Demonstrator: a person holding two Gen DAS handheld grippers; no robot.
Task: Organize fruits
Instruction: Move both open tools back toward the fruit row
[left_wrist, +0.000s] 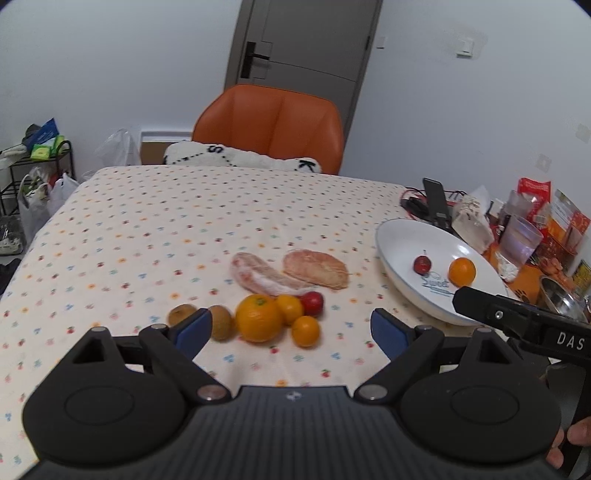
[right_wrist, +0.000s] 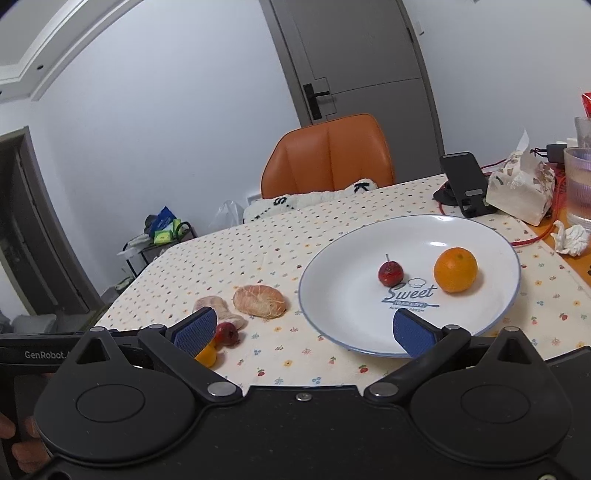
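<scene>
- The counter (left_wrist: 147, 236) fills the middle of both views. It is covered with a cream cloth printed with small coloured flowers and dots; the cloth looks soft.
- Behind it, in the upper centre, stands an orange chair (left_wrist: 269, 125) with smooth padded upholstery, and behind that a grey door (left_wrist: 306, 44) in a plain white wall.
- The white plate (right_wrist: 332, 280) sits right of centre in the right wrist view — round, glossy, with a thin blue rim. On it are one orange (right_wrist: 455, 269) and one small red fruit (right_wrist: 390, 273), well apart.
- In the lower centre of the left wrist view lies a cluster of loose fruit: a large orange (left_wrist: 258, 317), two small oranges (left_wrist: 306, 331), a red fruit (left_wrist: 313, 302) and two brown, rough kiwis (left_wrist: 221, 322).
- Just behind the cluster lie two pale peeled citrus segments (left_wrist: 316, 272) with a fibrous skin.
- The left tool (left_wrist: 290, 330) has its blue pads wide apart, holding nothing, low over the cluster.
- The right tool (right_wrist: 303, 328) is also spread apart and empty, at the near rim of the plate.
</scene>
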